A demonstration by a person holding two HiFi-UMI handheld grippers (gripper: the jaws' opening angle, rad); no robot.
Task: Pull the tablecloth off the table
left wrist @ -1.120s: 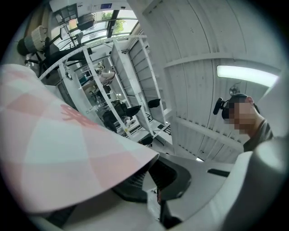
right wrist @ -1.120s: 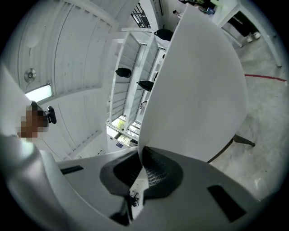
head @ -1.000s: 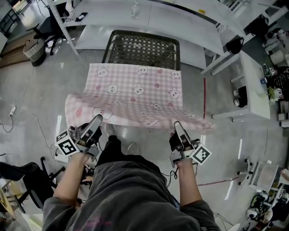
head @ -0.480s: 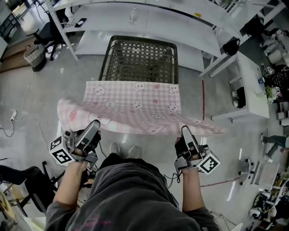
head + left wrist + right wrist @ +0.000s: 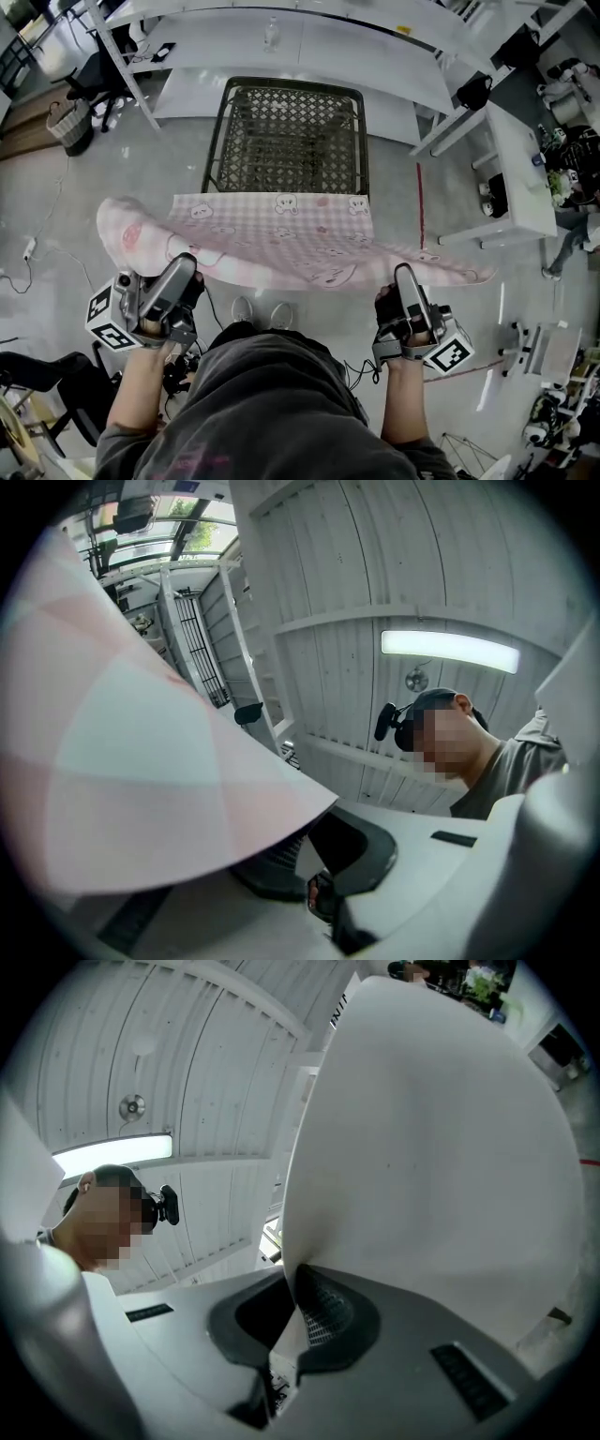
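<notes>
now the pink checked tablecloth (image 5: 281, 234) hangs stretched in the air between both grippers, on the person's side of the black mesh table (image 5: 286, 131). its far edge lines up with the table's near rim; whether it touches there cannot be told. most of the mesh top shows uncovered. the left gripper (image 5: 183, 269) has its jaws clamped on the cloth's near left edge, and the right gripper (image 5: 405, 275) has its jaws clamped on the near right edge. loose corners flare out past each gripper. open concrete floor (image 5: 112, 169) flanks the table. a long white table (image 5: 309, 42) stands just behind it, and a smaller white table (image 5: 516, 169) stands to its right, past a red floor line (image 5: 419, 202).
</notes>
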